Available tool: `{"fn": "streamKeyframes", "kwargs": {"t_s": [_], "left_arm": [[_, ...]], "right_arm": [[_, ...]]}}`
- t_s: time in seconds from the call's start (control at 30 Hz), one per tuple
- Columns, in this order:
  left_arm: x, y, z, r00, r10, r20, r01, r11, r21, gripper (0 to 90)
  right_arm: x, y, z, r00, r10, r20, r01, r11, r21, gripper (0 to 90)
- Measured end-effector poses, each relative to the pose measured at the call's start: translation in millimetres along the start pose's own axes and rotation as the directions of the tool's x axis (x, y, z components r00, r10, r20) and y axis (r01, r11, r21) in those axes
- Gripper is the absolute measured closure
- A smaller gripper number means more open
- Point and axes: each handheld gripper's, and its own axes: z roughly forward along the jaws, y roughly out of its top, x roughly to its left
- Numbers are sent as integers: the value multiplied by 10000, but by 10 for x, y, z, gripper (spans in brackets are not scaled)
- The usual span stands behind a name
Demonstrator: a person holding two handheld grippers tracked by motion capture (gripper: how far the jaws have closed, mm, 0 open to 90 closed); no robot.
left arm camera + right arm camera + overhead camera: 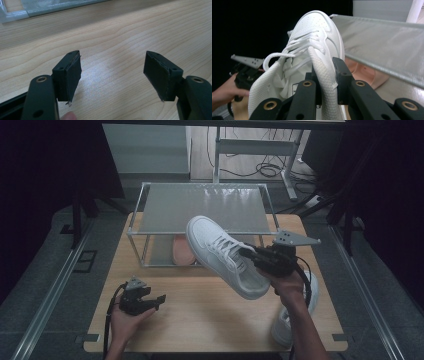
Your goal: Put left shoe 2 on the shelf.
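Right jaws: my right gripper (325, 82) is clamped on the padded collar wall of the white lace-up leather sneaker (225, 255), one pad inside the shoe, one outside.
Sneaker's place: lifted off the light wooden table (200, 310), toe tilted toward the grey metal-framed two-tier rack (200, 205).
Left jaws: my left gripper (112, 75) stands wide with nothing between the pads, low over the table.
Rack: a pink shoe (182, 251) already lies on the lower tier.
Second white sneaker (292, 320): on the table beside my right forearm.
Risk: the soft collar may fold, letting the heavy toe swing down and slip.
Risk: the toe could clip the rack's front rail.
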Motion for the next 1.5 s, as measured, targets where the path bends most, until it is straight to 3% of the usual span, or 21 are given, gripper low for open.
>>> {"fn": "streamKeyframes", "kwargs": {"t_s": [0.4,0.77,1.03,1.5], "left_arm": [[-13,2,6,10000,30,33,-30,10000,1,307],[-4,3,1,10000,53,28,-53,10000,-10,307],[-5,2,-1,10000,5,35,-5,10000,-61,307],[5,0,4,10000,4,41,-4,10000,-39,307]], "right_arm": [[-61,272,179,10000,-4,88,6,9997,-258,814],[-138,474,384,9984,212,519,-197,9994,-293,815],[-192,578,601,9975,373,606,-357,9990,-276,815],[-277,776,946,9907,653,1196,-615,9975,-351,814]]}}
